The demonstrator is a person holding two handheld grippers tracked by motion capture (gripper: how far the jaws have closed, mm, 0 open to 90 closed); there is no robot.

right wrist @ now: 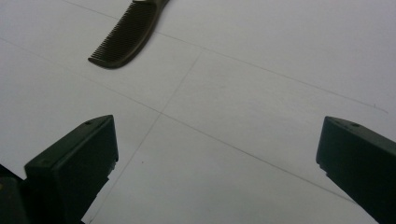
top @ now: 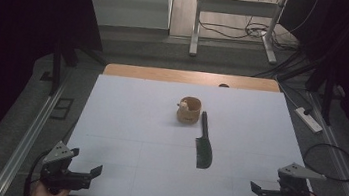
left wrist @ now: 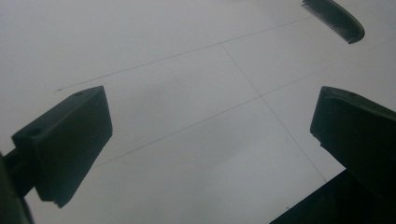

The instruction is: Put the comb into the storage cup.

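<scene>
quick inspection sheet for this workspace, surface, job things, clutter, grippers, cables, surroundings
surface: white table top with faint grid lines, wooden strip along the far edge.
job's things: dark comb lying flat right of centre, handle pointing away; small round wooden cup just left of the handle, something pale inside, too small to tell.
clutter: nothing seen on the table.
grippers: left gripper and right gripper at the near corners, jaws apart, holding nothing.
cables: black cable loop on the floor at right; more cables beyond the table.
surroundings: white power strip on grey floor, white frame legs behind.
</scene>
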